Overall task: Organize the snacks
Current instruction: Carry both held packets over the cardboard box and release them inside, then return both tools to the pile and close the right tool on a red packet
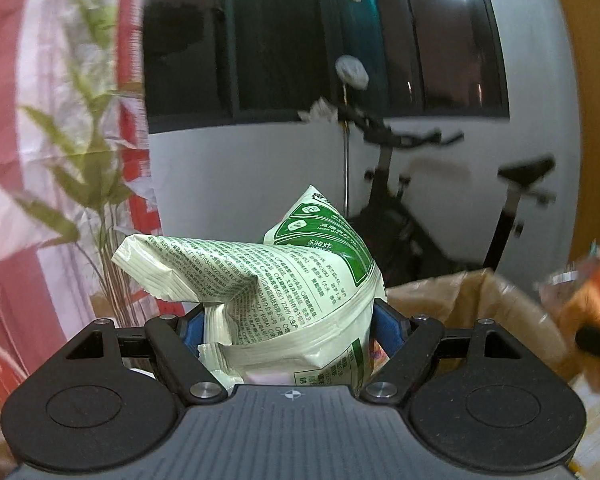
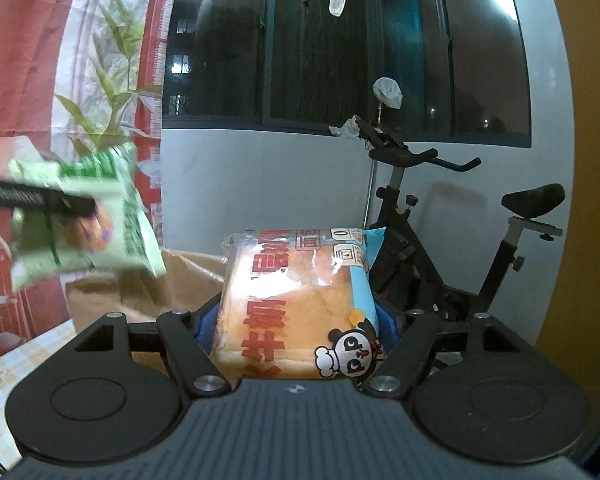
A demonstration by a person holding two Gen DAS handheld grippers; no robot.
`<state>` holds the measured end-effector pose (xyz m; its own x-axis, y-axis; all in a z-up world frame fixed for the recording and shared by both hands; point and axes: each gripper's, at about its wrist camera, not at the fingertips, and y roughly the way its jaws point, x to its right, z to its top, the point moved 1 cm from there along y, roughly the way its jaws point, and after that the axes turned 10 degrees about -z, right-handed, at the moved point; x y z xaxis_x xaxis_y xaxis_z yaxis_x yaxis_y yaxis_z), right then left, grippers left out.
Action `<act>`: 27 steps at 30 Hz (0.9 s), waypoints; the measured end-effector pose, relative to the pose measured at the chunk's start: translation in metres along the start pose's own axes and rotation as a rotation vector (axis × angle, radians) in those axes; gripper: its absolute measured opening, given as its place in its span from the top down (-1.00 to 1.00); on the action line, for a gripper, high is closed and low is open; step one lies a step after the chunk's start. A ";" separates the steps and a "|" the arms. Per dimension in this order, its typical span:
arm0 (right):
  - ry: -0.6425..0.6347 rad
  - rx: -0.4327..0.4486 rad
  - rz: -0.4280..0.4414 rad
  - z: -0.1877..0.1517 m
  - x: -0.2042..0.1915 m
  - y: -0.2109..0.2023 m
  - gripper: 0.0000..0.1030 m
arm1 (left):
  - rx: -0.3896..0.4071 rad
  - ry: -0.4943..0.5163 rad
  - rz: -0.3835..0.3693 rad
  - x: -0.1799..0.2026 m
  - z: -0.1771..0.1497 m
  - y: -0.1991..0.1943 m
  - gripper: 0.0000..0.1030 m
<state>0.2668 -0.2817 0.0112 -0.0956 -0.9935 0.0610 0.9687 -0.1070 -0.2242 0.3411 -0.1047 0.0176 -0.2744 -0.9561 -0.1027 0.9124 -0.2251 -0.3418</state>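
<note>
My left gripper point(image 1: 288, 320) is shut on a crumpled green-and-white snack bag point(image 1: 284, 276), squeezed between the blue pads and held in the air. My right gripper point(image 2: 296, 320) is shut on a clear pack of sliced bread point(image 2: 292, 300) with red lettering and a panda cartoon. In the right wrist view the green bag point(image 2: 84, 224) shows blurred at the left, above the box's left edge, with a black finger point(image 2: 40, 200) of the left gripper across it. In the left wrist view the bread pack point(image 1: 588, 292) is an orange blur at the right edge.
An open brown cardboard box point(image 2: 172, 284) stands below and ahead of both grippers point(image 1: 480, 300). Behind it is an exercise bike point(image 2: 440, 240) against a white wall under a dark window. A checked tablecloth point(image 2: 28, 360) and a potted plant point(image 1: 96, 184) are at the left.
</note>
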 end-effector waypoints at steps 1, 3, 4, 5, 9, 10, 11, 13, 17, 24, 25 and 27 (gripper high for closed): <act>-0.001 -0.005 0.003 0.002 -0.001 0.005 -0.44 | -0.018 0.023 0.002 0.002 0.002 0.008 -0.58; -0.016 -0.013 0.012 0.007 -0.007 0.016 -0.44 | -0.047 0.056 0.005 0.004 0.005 0.021 -0.59; -0.031 -0.018 0.018 0.008 -0.012 0.021 -0.44 | -0.063 0.069 0.007 0.006 0.005 0.026 -0.59; -0.047 -0.022 0.023 0.010 -0.016 0.027 -0.44 | -0.077 0.075 0.008 0.005 0.007 0.034 -0.60; -0.089 -0.043 0.040 0.013 -0.030 0.051 -0.44 | -0.132 0.021 -0.033 -0.007 0.013 0.053 -0.63; -0.092 -0.050 0.043 0.014 -0.032 0.056 -0.44 | -0.140 0.008 -0.055 -0.011 0.016 0.057 -0.64; -0.092 -0.055 0.048 0.014 -0.034 0.061 -0.44 | -0.148 -0.002 -0.077 -0.014 0.017 0.059 -0.64; -0.093 -0.061 0.057 0.013 -0.036 0.070 -0.44 | -0.175 -0.014 -0.096 -0.021 0.019 0.065 -0.64; -0.092 -0.107 0.067 0.011 -0.038 0.090 -0.45 | -0.169 -0.102 -0.118 -0.042 0.016 0.068 -0.64; -0.024 -0.173 0.074 0.011 -0.034 0.103 -0.65 | -0.096 -0.216 -0.212 -0.067 0.026 0.050 -0.64; -0.018 -0.171 0.076 0.013 -0.033 0.101 -0.65 | -0.085 -0.207 -0.210 -0.066 0.028 0.046 -0.64; -0.013 -0.161 0.082 0.016 -0.032 0.093 -0.65 | -0.069 -0.199 -0.216 -0.064 0.030 0.037 -0.64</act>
<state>0.3631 -0.2590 0.0040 -0.0143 -0.9987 0.0483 0.9238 -0.0317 -0.3815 0.4011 -0.0571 0.0395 -0.3890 -0.9069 0.1618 0.8148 -0.4207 -0.3990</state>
